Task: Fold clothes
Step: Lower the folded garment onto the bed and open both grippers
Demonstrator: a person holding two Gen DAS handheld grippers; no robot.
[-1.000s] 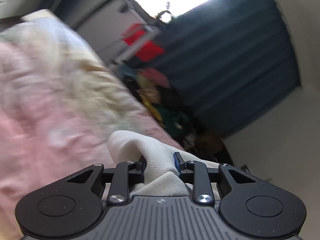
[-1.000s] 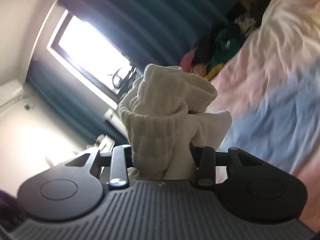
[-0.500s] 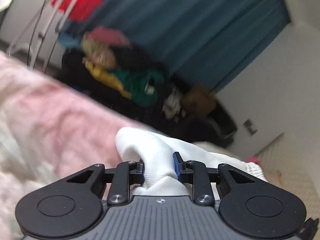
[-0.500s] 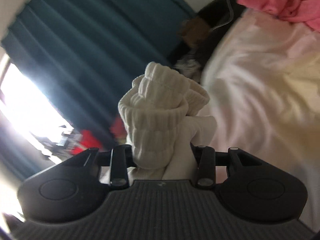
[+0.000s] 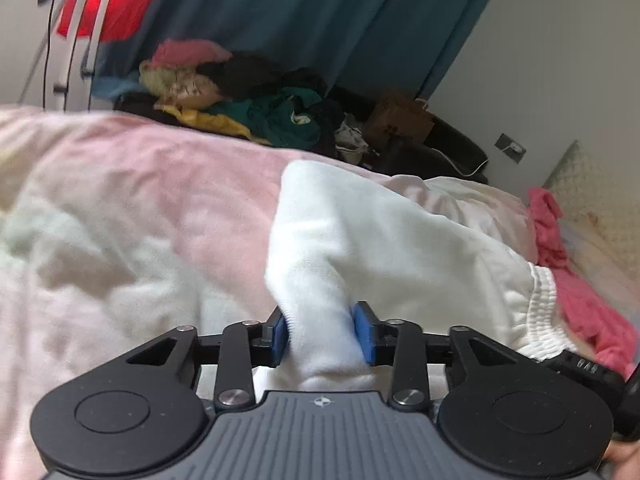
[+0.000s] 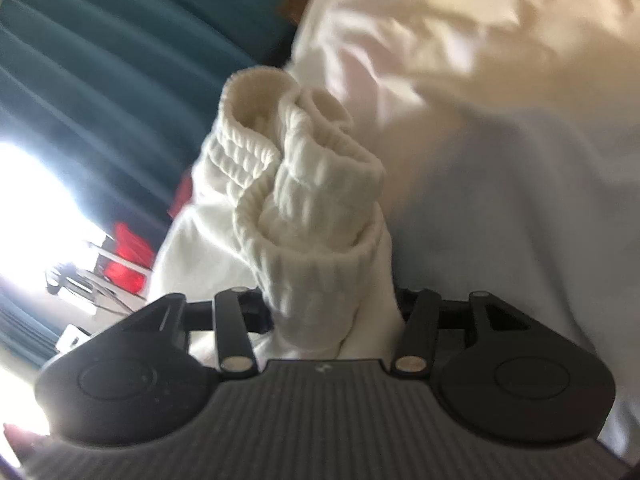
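A white garment [image 5: 384,240] with an elastic gathered band lies spread over the pink and white duvet [image 5: 140,200]. A fold of it runs between the blue pads [image 5: 280,334] of my left gripper [image 5: 320,328]. The jaws are opening, and the cloth still fills the gap and touches both pads. In the right wrist view the garment's ribbed cuffs [image 6: 296,188] bunch up between the fingers of my right gripper [image 6: 332,312]. Its jaws are opening too, with the cloth still touching both sides. The right gripper's pads are hidden by cloth.
A pink garment [image 5: 568,280] lies on the bed just right of the white one. Beyond the far edge of the bed sits a pile of clothes [image 5: 260,108] against a teal curtain [image 5: 320,12]. A drying rack with a red item [image 5: 104,12] stands at back left.
Both grippers have come down toward the bed and rolled level. The white garment, held up before, now rests on the duvet. Both pairs of jaws stand wider apart than before.
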